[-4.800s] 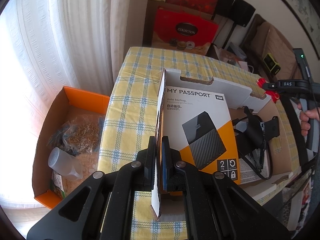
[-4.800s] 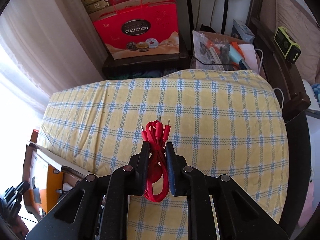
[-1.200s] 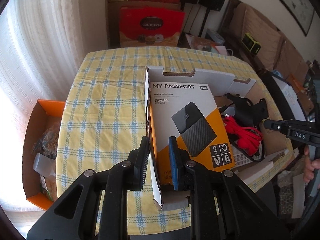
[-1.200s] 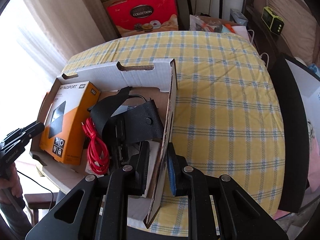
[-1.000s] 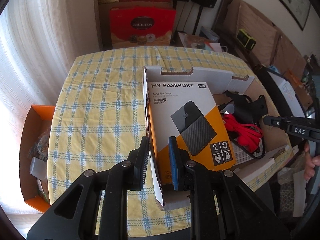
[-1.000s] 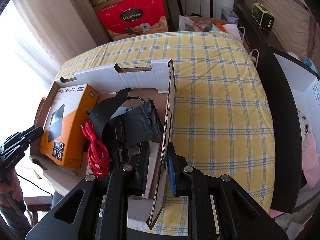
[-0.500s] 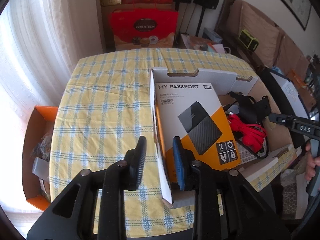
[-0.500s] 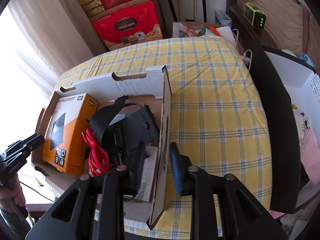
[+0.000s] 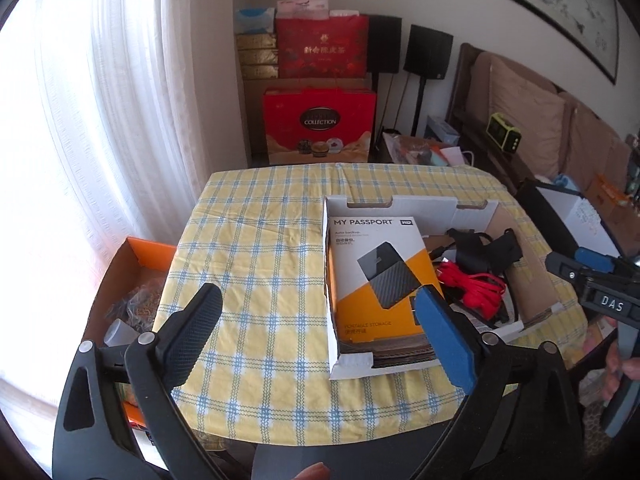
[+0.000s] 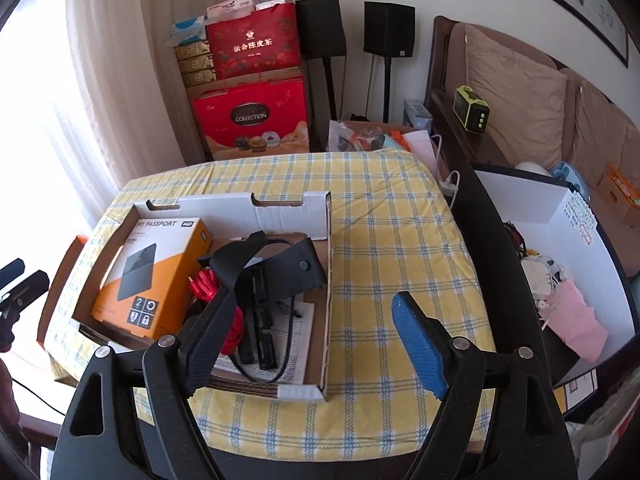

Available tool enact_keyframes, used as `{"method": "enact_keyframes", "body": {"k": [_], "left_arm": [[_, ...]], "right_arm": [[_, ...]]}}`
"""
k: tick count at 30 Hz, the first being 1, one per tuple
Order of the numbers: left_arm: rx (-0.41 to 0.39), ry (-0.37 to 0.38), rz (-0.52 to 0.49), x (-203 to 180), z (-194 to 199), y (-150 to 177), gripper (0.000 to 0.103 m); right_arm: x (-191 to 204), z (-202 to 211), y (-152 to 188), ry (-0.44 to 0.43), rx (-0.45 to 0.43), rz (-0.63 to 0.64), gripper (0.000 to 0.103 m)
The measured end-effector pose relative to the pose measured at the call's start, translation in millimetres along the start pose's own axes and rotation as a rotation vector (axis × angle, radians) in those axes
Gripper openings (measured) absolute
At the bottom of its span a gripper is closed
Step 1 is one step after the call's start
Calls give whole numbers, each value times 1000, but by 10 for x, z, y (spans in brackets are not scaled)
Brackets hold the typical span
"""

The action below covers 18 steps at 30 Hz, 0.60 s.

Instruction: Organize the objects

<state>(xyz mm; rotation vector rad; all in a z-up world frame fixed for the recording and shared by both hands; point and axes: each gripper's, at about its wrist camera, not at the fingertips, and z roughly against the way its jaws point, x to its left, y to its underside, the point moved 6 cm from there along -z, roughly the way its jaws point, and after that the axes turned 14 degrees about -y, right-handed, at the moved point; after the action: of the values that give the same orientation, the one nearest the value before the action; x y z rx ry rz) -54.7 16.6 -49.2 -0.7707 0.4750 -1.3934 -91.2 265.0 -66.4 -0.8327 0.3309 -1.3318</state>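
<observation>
A shallow white cardboard box (image 9: 424, 205) (image 10: 280, 210) sits on the yellow checked table (image 9: 260, 248) (image 10: 384, 240). Inside lie an orange My Passport box (image 9: 376, 272) (image 10: 160, 272), a red cable (image 9: 472, 284) (image 10: 206, 280) and a black strap with cables (image 9: 488, 248) (image 10: 276, 268). My left gripper (image 9: 316, 320) is open and empty, held above and back from the box's left wall. My right gripper (image 10: 312, 320) is open and empty, above the box's right wall. The right gripper also shows at the right edge of the left wrist view (image 9: 592, 280).
An orange bin (image 9: 136, 256) with bags stands on the floor left of the table. Red gift boxes (image 9: 320, 124) (image 10: 252, 116) stack behind the table. A white bin (image 10: 560, 248) with cables stands to the right, beside a sofa (image 10: 520, 92).
Both grippers have let go of the box walls, opened wide and pulled up and back. The box stays on the table.
</observation>
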Motion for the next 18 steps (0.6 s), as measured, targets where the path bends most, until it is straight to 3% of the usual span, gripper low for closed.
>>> {"method": "enact_keyframes", "body": {"k": [4,18], "left_arm": [[-15,-12,11,-33,121,40,103],[-4,-7,49,-1,320,284,103]], "right_arm": [[85,88,73,10,-27,-12,102],[382,271,388,32,-30,2,102]]}}
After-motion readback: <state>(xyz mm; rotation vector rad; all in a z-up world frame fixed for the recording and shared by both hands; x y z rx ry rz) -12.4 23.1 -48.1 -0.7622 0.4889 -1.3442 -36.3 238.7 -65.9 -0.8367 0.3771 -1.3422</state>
